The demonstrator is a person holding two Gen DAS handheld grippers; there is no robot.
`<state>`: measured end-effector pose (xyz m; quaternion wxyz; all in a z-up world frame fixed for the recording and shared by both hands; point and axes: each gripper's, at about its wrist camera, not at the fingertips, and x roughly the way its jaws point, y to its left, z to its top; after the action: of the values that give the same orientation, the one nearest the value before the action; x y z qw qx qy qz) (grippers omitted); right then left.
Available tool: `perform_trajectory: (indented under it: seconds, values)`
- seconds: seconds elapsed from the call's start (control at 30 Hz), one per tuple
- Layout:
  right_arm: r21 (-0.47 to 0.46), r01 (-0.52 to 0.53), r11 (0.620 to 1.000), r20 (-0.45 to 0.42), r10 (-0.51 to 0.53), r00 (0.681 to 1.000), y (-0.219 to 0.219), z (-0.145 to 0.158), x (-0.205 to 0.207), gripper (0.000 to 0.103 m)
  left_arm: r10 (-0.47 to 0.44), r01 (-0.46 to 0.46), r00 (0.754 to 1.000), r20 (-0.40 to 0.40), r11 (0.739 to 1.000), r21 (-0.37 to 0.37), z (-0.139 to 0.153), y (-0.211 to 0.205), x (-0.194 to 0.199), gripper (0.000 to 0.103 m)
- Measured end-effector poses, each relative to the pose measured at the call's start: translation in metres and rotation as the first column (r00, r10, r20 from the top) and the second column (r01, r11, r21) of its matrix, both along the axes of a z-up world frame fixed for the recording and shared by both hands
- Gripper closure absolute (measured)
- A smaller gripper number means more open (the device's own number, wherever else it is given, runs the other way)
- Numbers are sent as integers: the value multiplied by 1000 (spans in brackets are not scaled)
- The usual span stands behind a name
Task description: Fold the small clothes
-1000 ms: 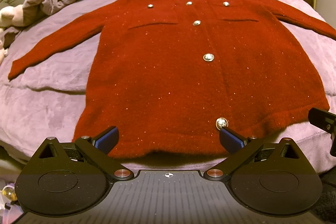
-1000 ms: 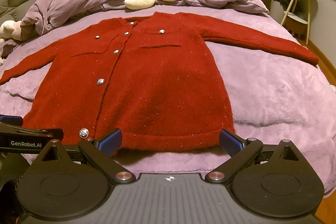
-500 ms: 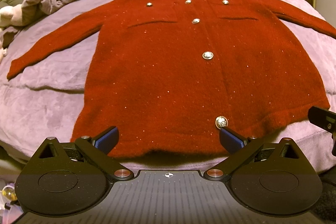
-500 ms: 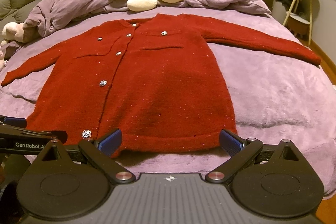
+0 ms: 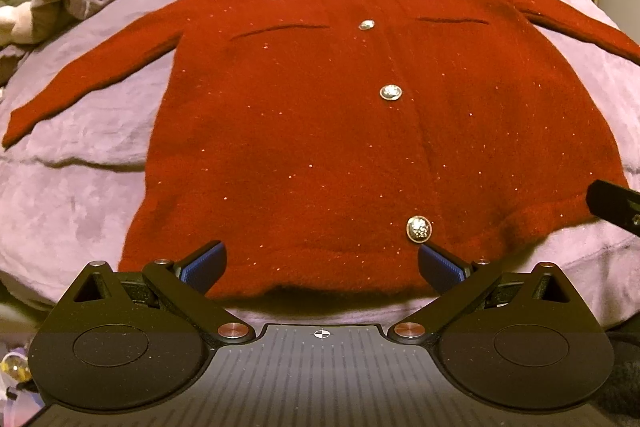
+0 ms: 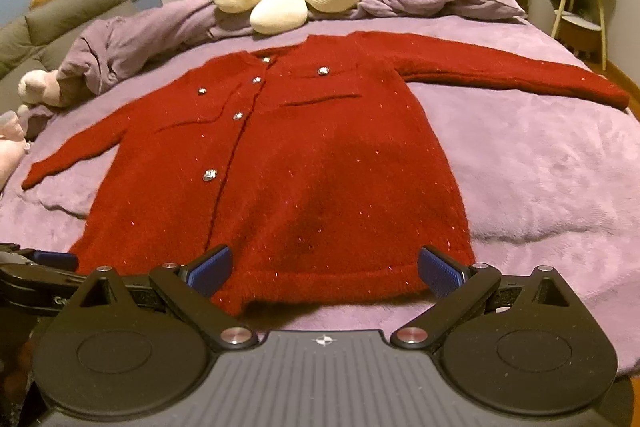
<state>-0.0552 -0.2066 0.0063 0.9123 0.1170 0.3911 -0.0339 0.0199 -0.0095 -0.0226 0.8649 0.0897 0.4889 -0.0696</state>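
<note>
Purple bed (image 6: pixel 540 155), red cardigan (image 5: pixel 360 131) flat, left tongs (image 5: pixel 320 263) and right tongs (image 6: pixel 325 267) spread, level at hem

Red cardigan (image 5: pixel 320 131) — silver buttons (image 5: pixel 391 92) — on purple blanket (image 5: pixel 72 195)

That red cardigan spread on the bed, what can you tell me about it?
The red cardigan looks like fuzzy knit flecked with glitter. It lies flat, front up and unfolded, on the purple bedspread, with both long sleeves spread outward. Silvery buttons run down the closed front, and each of the two chest pockets carries one. Its hem faces both open grippers, which do not hold it.
</note>
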Motion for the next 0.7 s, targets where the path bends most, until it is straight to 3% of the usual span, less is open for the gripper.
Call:
perform_trajectory:
  seconds: [0.17, 0.23, 0.33, 0.4, 0.47, 0.53, 0.7]
  values:
    - [104, 27, 994, -1, -27, 1000, -20, -9, 11, 4, -28, 28, 1000, -14, 1000, -10, 1, -5, 13, 0]
    - [120, 83, 989, 91, -95, 991, -37, -5, 14, 4, -36, 36, 999, -2, 999, -6, 6, -7, 22, 0]
    - [148, 151, 977, 301, -190, 934, -77, 2, 16, 4, -21, 22, 999, 27, 999, -35, 17, -6, 46, 0]
    - [217, 183, 959, 324, -248, 913, -118, 3, 34, 4, 9, -6, 999, 45, 997, -77, 23, -4, 68, 0]
    - [287, 259, 922, 260, -335, 905, -156, 3, 53, 4, 60, -54, 996, 72, 995, -82, 24, -5, 94, 0]
    - [325, 364, 873, 205, -441, 874, -197, -2, 73, 4, 94, -90, 992, 86, 994, -54, 20, -9, 119, 0]
    - [436, 566, 699, 124, -670, 732, -292, -33, 95, 9, 140, -138, 986, 93, 990, -33, -3, -22, 170, 0]
